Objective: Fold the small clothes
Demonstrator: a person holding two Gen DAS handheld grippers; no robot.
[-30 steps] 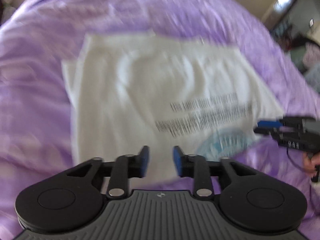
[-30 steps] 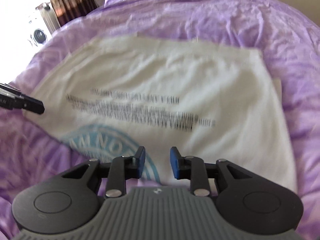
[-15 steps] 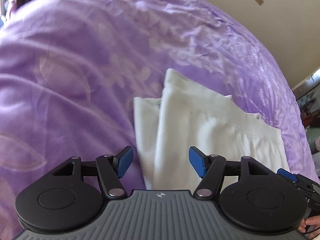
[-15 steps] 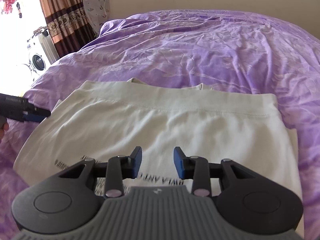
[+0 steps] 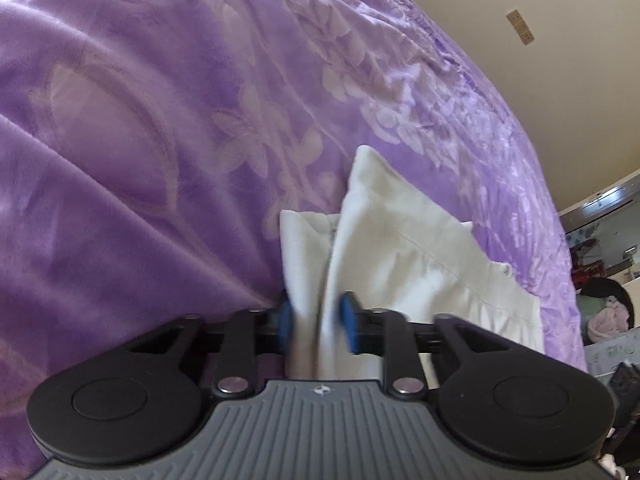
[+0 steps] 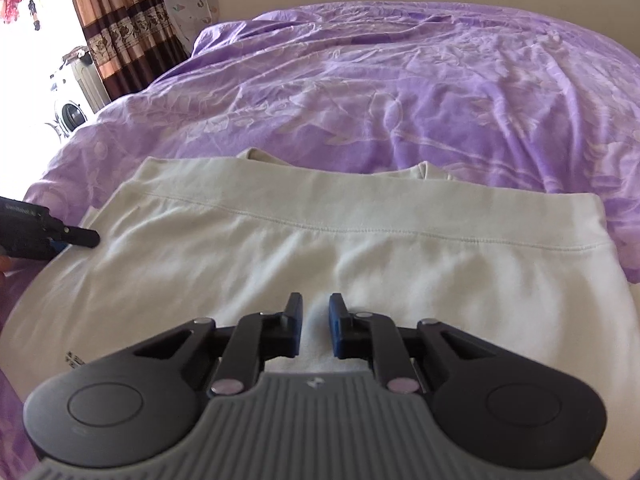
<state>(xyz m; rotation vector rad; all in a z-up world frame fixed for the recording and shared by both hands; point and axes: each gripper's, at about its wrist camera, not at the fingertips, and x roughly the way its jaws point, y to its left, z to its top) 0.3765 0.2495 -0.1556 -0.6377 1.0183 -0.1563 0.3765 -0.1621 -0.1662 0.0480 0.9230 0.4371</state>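
Note:
A white T-shirt (image 6: 320, 256) lies folded on the purple bedspread (image 6: 400, 92), hem seam across the top layer and black print showing at the lower left. In the left wrist view the shirt (image 5: 400, 248) has its left edge bunched between my left gripper's (image 5: 316, 320) blue pads, which are closed on the cloth. That gripper also shows in the right wrist view (image 6: 76, 238) at the shirt's left edge. My right gripper (image 6: 316, 328) hovers low over the shirt's middle, jaws slightly apart with nothing between them.
The purple bedspread (image 5: 160, 140) spreads wide around the shirt. A patterned curtain (image 6: 120, 20) and a washing machine (image 6: 72, 112) stand at the far left. A beige wall (image 5: 540, 60) runs behind the bed.
The left gripper moved down to the shirt's left edge and its jaws closed from wide open onto the cloth. The right gripper moved forward and lower over the shirt.

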